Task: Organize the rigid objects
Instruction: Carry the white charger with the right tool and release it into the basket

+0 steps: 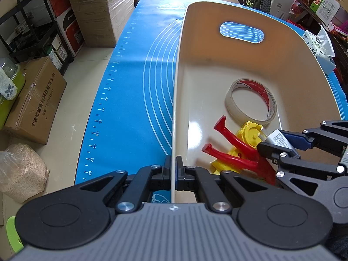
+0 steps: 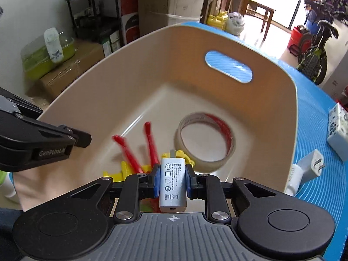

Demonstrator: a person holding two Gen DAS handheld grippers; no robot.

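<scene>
A beige plastic bin (image 1: pixel 217 61) stands on a blue mat (image 1: pixel 134 87). My left gripper (image 1: pixel 173 171) is shut on the bin's left wall near its front corner. Inside the bin lie a roll of tape (image 1: pixel 250 102) and a red-handled yellow tool (image 1: pixel 237 150). My right gripper (image 2: pixel 173 181) is shut on a grey charger plug (image 2: pixel 173 187) and holds it above the bin's near end, over the yellow tool (image 2: pixel 180 154). The tape roll (image 2: pixel 205 139) lies beyond it. The right gripper also shows in the left wrist view (image 1: pixel 282 142).
A white charger plug (image 2: pixel 308 167) and a small patterned box (image 2: pixel 338 130) lie on the mat (image 2: pixel 315 113) to the right of the bin (image 2: pixel 152 65). Cardboard boxes (image 1: pixel 37 100), a black shelf and a bicycle stand on the floor around the table.
</scene>
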